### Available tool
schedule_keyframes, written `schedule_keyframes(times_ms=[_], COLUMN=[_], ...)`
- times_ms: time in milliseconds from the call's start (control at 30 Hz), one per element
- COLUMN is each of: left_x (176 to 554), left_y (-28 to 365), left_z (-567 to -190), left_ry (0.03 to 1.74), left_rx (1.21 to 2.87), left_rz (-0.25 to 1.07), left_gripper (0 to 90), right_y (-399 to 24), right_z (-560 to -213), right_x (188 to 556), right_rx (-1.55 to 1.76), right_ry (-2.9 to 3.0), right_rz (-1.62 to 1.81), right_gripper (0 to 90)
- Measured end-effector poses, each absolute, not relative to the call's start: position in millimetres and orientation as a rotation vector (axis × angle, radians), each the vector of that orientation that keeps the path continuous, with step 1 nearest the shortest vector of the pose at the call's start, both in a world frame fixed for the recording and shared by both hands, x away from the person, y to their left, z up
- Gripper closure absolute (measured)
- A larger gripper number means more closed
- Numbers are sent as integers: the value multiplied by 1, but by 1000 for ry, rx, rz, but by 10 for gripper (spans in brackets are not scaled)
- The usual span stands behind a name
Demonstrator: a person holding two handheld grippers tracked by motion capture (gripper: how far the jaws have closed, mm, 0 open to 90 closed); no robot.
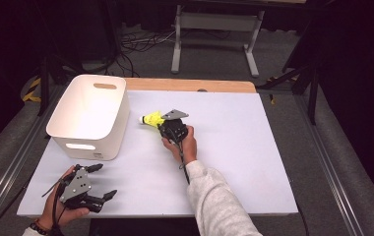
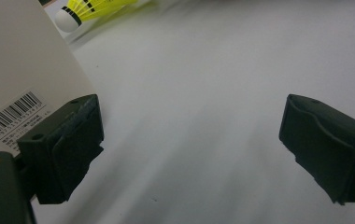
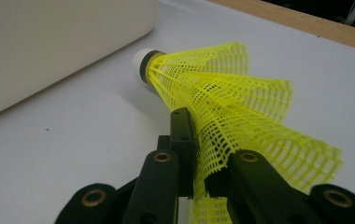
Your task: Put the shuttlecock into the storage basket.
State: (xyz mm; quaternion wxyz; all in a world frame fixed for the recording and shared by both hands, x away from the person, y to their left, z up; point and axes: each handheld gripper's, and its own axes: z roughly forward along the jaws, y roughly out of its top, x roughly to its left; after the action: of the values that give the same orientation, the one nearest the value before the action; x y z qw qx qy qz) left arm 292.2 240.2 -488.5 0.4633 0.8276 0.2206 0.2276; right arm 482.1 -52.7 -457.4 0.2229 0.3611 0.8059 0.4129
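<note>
A yellow mesh shuttlecock (image 1: 151,119) with a white cork tip lies near the table's middle, its cork towards the white bin. My right gripper (image 1: 161,125) is shut on its skirt. In the right gripper view the two jaws (image 3: 199,140) pinch the crumpled yellow mesh (image 3: 222,88) between them. My left gripper (image 1: 105,181) rests at the front left of the table, open, with nothing between its pads (image 2: 189,149). The shuttlecock (image 2: 80,9) shows at the top left of the left gripper view.
A white plastic bin (image 1: 96,142) with handle slots stands at the left, close to the shuttlecock and just beyond my left gripper; its barcode label (image 2: 14,114) faces that gripper. The white mat (image 1: 244,147) stretches bare to the right. A wooden edge (image 1: 190,84) runs along the back.
</note>
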Motion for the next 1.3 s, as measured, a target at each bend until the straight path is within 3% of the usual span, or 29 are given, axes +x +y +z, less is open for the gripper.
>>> schedule_keyframes(times_ms=[300,533,633,833,1100,1300], left_x=[292,292,292,291,292,292], left_y=[238,237,238,238,237,237], left_z=[-489,-489,-490,-489,-489,-489], left_ry=[546,546,547,542,549,547], left_rx=[2041,2044,2043,2052,2052,2050], left_rz=[558,548,543,551,555,541], left_gripper=[75,76,76,77,85,86], right_y=[-58,-54,-52,-58,-45,-32], right_z=[-455,-457,-460,-460,-463,-463], right_x=[474,476,478,477,476,481], right_rx=[974,938,928,910,832,842], right_ry=[2254,2289,2333,2355,2367,2314], right_rz=[1185,1156,1157,1198,1146,1043], right_gripper=[868,832,731,684,551,727])
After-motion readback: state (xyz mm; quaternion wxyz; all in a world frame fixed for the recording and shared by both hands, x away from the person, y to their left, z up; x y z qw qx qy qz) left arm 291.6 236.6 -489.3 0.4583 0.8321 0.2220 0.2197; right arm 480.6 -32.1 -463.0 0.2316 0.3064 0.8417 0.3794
